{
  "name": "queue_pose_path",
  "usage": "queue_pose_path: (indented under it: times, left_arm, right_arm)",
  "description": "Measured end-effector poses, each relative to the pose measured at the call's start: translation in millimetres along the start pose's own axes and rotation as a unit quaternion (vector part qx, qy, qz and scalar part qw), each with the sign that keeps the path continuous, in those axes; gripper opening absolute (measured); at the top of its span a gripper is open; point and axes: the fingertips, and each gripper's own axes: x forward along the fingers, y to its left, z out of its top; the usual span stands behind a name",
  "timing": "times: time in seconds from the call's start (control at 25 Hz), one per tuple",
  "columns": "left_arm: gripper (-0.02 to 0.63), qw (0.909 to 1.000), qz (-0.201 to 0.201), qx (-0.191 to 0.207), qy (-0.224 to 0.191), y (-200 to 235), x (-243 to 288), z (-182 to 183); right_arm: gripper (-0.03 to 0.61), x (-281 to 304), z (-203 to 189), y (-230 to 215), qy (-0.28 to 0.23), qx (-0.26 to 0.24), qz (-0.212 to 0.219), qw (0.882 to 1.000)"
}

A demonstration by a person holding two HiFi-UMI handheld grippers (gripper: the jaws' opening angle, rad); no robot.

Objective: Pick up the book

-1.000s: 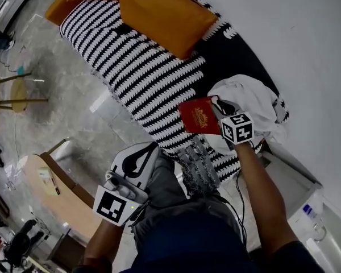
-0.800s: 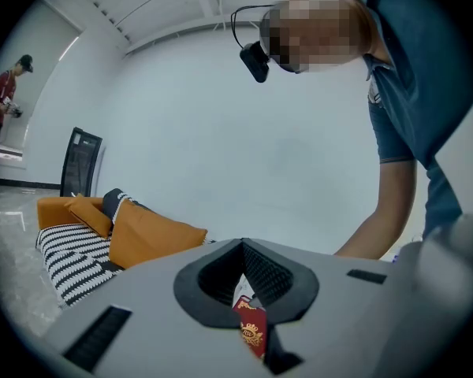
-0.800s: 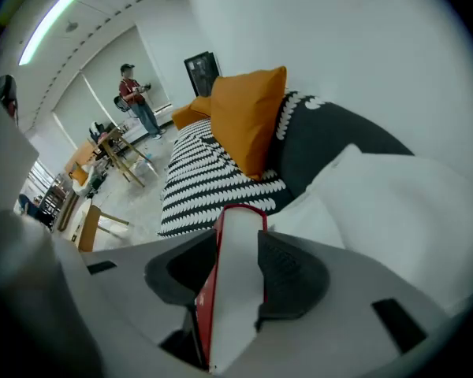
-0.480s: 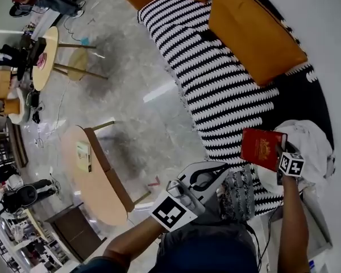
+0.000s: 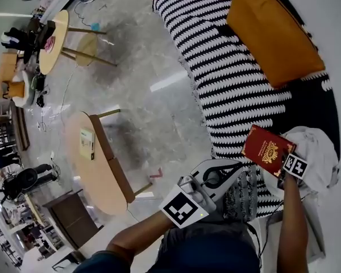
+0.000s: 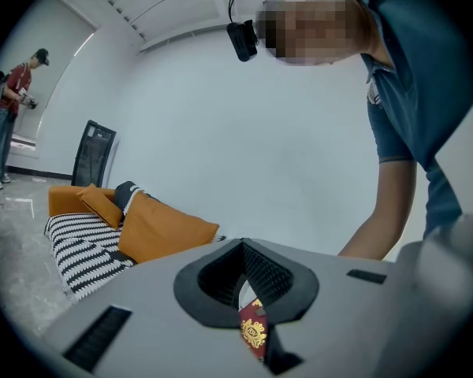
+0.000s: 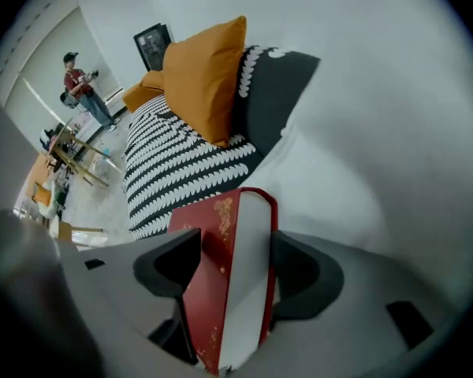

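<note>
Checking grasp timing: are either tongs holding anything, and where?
Nothing clamped yet. Right tongs, jaws just opened wider, straddle the red book across its page edge; left tongs empty.

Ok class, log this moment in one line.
right gripper: jaws just opening, now open | red book: between right jaws, beside white cloth on striped sofa | left gripper: shut, empty

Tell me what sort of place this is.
Probably an open lounge or lobby: black-and-white patterned fabric sofa with orange square cushions, pale oval wooden tables on a grey polished stone floor.
</note>
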Motion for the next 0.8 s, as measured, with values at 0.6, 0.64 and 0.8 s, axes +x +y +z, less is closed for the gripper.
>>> queue_pose_path:
  times: [0.6,0.64,0.8]
  left_arm:
    - [0.005,0.9987,0.022,-0.045,-0.006,7.7,-5.5,1.7]
    - [0.005,0.9990,0.019,-0.039,-0.006,6.7,-4.7,3.3]
    - [0.005,0.9997,0.011,-0.022,-0.010,-2.3,-1.5,8.5]
  right_arm:
    - [0.205,-3.9,-13.2,36.3,0.028,-0.076,0.103,0.991]
    - [0.200,-8.2,-12.5,38.0,0.023,-0.080,0.104,0.991]
    - [0.188,-27.2,-14.8,37.7,0.004,-0.087,0.108,0.990]
